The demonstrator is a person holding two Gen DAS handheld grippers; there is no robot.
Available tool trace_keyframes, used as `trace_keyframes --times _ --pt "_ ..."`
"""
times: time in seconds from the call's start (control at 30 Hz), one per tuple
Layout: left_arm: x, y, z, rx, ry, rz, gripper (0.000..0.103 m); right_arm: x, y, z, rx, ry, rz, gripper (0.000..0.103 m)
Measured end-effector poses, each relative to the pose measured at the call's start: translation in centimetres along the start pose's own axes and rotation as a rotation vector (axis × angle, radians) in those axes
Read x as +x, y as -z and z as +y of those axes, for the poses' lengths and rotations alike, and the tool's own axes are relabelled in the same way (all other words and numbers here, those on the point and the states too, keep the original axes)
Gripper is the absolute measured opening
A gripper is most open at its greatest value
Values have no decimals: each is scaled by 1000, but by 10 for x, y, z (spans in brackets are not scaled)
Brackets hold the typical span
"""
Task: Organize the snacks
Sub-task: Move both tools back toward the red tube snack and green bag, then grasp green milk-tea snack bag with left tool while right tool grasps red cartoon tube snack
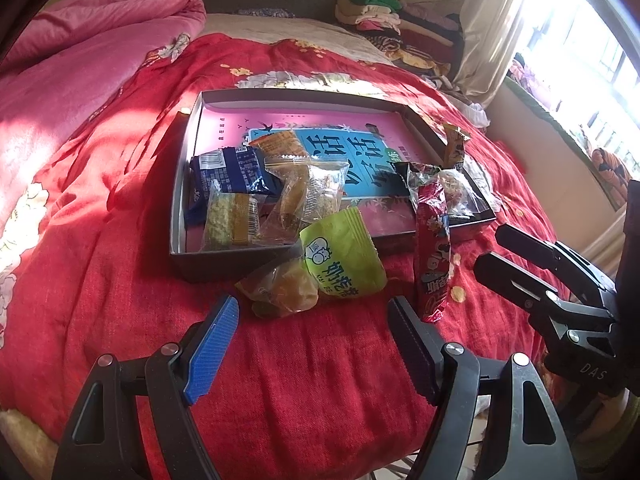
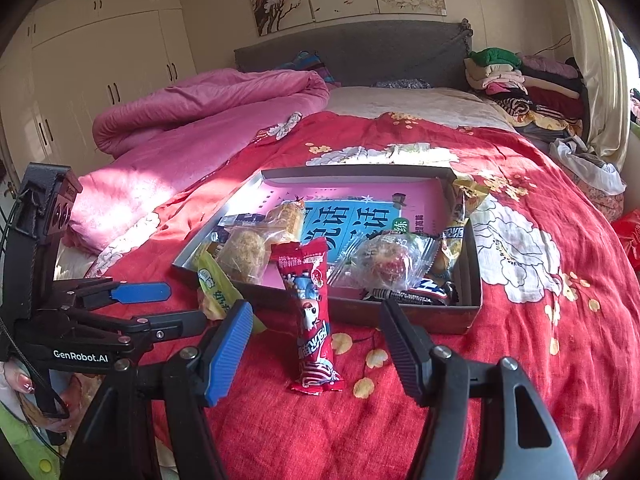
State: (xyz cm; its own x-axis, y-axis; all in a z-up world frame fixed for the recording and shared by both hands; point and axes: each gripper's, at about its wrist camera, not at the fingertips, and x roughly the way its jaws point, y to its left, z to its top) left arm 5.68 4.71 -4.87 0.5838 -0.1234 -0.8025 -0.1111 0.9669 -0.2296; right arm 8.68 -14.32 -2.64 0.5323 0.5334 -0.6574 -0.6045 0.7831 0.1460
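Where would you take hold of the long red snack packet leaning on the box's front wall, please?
Grip the red packet across its narrow middle, coming from the near side with the open right gripper. It stands tilted against the box, long axis running away, both side edges free; its crimped ends are flat and slippery.

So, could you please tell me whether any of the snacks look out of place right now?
Yes. Three are not properly in the box: the red packet leans on its front wall, the green packet rests against that wall, and a clear-wrapped yellowish snack lies on the red blanket beside it.
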Motion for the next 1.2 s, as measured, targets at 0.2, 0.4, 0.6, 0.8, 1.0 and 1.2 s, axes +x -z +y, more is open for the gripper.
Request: trace_keyframes --times 0.2,0.4,0.6,0.8,1.0,1.2 --pt "11 5 2 -5 -4 34 78 8 4 2 -8 -8 40 66" --pt "21 6 8 -1 -36 44 78 22 11 3 -21 -7 93 66" --pt "29 4 16 -20 -38 50 78 40 20 5 -43 -11 158 64" --pt "35 1 19 -14 -48 45 78 53 25 6 -76 -11 186 53" --pt "43 -3 19 -2 -57 36 78 68 29 3 -90 -4 213 49" --pt "50 -5 19 4 -62 37 78 72 30 -1 -77 -15 211 36"
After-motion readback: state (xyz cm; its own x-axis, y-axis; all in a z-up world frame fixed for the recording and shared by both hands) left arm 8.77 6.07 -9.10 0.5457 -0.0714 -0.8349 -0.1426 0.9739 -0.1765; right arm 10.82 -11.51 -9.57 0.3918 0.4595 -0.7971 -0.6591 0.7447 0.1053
